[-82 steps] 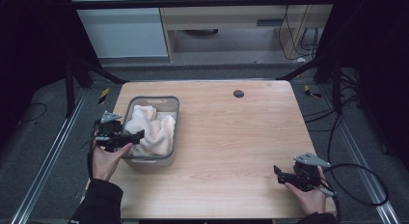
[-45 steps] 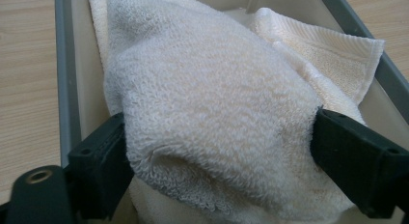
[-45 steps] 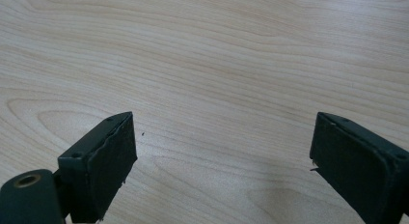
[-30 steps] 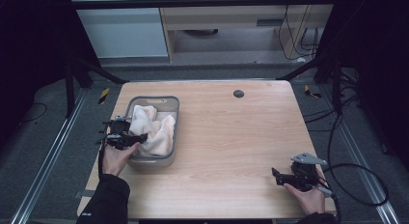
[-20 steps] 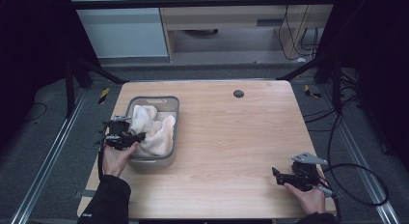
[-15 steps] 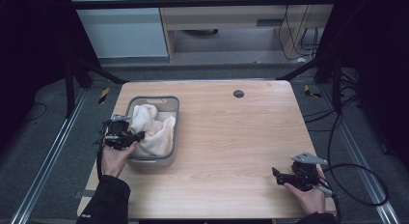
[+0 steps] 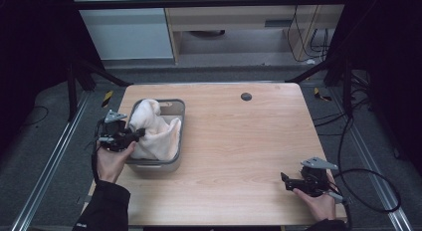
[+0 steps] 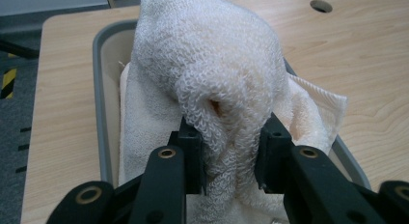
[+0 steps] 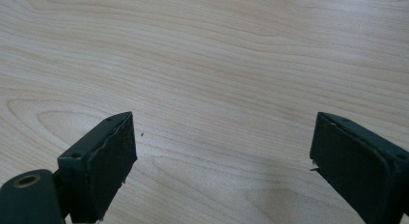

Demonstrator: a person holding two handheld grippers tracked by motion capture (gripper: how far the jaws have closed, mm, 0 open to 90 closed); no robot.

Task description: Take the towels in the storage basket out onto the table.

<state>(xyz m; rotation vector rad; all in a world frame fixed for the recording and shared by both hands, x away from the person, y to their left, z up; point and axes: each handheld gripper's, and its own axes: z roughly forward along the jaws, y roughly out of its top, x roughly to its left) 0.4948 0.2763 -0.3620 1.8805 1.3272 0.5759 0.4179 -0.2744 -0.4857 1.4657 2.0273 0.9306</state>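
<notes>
- Pale wood-grain table (image 7: 239,141) stands on dark grey flooring, a cabinet beyond its far edge.
- Your left gripper (image 8: 226,151), jaws just closed, pinches a bunched fold of the cream, loopy terry towel (image 8: 212,74), which lies in the rounded grey bin (image 7: 176,107) at the table's left.
- Your right gripper (image 9: 222,161) rests near right, jaws wide apart over bare wood.

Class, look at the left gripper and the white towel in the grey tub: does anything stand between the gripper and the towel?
Nothing does. The left gripper is already shut on a bunch of the towel, its fingers pressing the cloth from both sides above the tub. The right gripper rests apart, open, over the bare table.
</notes>
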